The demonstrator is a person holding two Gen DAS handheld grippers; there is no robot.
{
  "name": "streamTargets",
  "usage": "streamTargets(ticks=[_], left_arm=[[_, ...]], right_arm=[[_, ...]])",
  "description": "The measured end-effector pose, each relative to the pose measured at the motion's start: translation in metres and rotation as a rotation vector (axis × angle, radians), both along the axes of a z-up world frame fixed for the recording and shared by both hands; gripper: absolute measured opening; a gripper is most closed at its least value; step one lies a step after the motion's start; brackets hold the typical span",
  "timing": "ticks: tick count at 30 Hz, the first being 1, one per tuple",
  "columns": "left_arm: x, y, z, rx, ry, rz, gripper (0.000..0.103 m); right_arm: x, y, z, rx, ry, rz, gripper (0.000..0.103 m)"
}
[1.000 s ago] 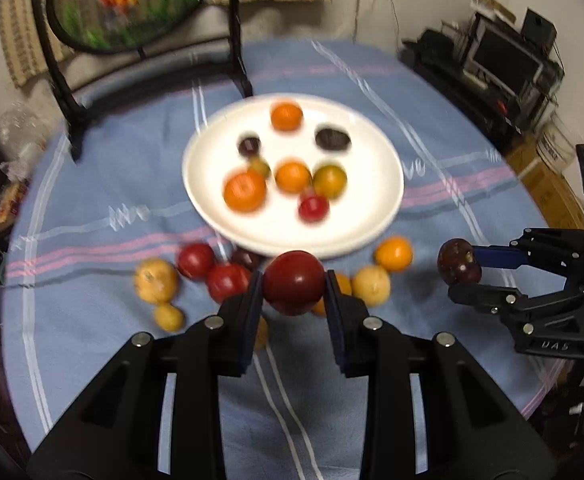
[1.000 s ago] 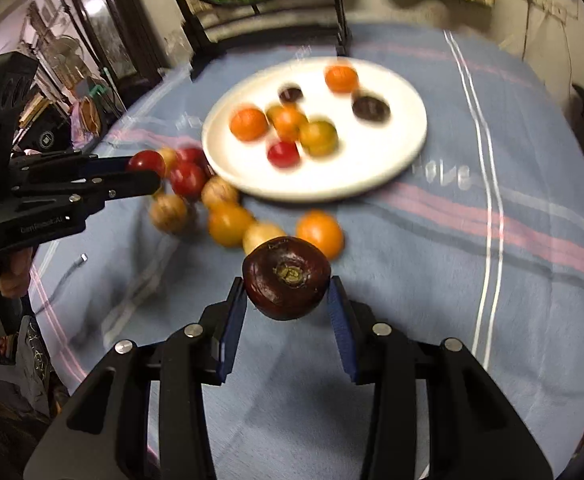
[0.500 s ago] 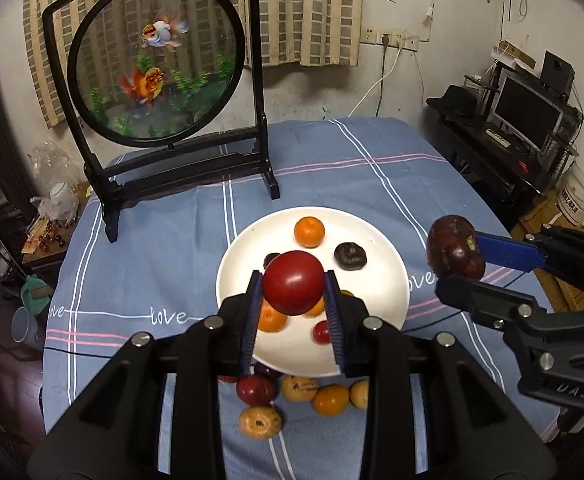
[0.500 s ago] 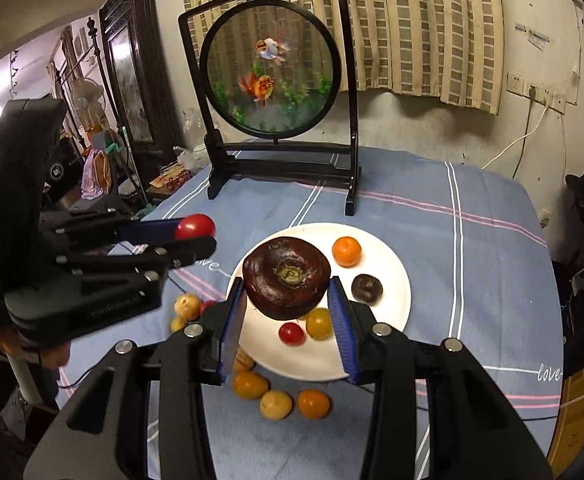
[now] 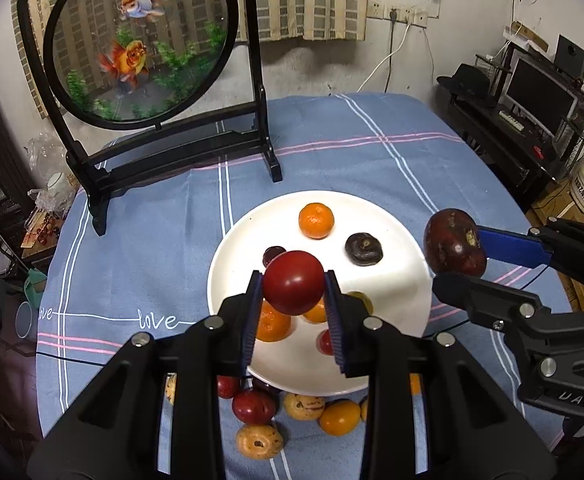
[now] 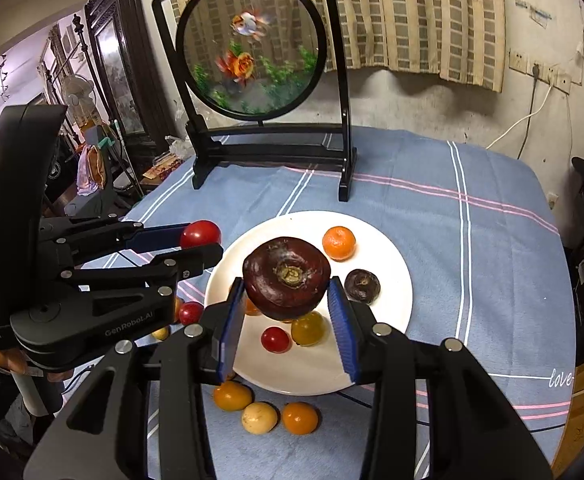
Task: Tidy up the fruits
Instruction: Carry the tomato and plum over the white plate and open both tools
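Black wood frames the round goldfish screen (image 5: pixel 140 40) that stands on the blue striped tablecloth (image 5: pixel 140 248), behind and to the left of the round white ceramic plate (image 5: pixel 236 256), which serves as the landmark. Above the plate's near left part, the left gripper (image 5: pixel 293 289) is clenched on a smooth, round red fruit (image 5: pixel 293 288), its blue pads pressing both sides. On the plate itself lie an orange mandarin (image 5: pixel 316 221) toward the far rim, a small dark wrinkled fruit (image 5: pixel 363 249) to the mandarin's right, and further orange, yellow and red fruits nearer the front, partly hidden by the fingers. Just off the plate's near edge, loose on the cloth, sit a dark red fruit (image 5: pixel 254 407), two speckled tan fruits (image 5: pixel 258 442) and a small orange fruit (image 5: pixel 339 417). Over the plate's right rim, the right gripper (image 6: pixel 288 276) is clamped on a large, dark maroon, flattened fruit (image 6: pixel 287 276) whose stem scar faces its own camera. Beyond the plate, far right, a desk carries a dark monitor (image 5: pixel 540 90).
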State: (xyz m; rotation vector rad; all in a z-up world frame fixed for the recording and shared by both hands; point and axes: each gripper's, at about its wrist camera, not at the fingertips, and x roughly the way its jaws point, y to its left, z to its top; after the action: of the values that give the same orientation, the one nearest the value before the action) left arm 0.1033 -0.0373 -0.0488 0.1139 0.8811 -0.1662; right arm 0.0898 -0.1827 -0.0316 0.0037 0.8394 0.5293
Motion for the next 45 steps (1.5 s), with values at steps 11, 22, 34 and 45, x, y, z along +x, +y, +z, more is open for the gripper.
streamTargets(ticks=[11,22,34,45], left_arm=[[0.024,0.0,-0.026,0.023,0.047,0.008,0.031],[0.037,0.011,-0.044,0.038,0.076,0.025,0.031],[0.05,-0.004,-0.057,0.059,0.102,0.001,0.031],[0.062,-0.006,-0.069,0.062,0.126,0.003,0.031]], right_arm=[[0.027,0.001,-0.023,-0.008,0.05,0.009,0.042],[0.045,-0.007,-0.044,-0.022,0.091,-0.006,0.042],[0.063,0.004,-0.067,-0.025,0.136,0.005,0.042],[0.082,0.013,-0.078,-0.037,0.162,0.002,0.043]])
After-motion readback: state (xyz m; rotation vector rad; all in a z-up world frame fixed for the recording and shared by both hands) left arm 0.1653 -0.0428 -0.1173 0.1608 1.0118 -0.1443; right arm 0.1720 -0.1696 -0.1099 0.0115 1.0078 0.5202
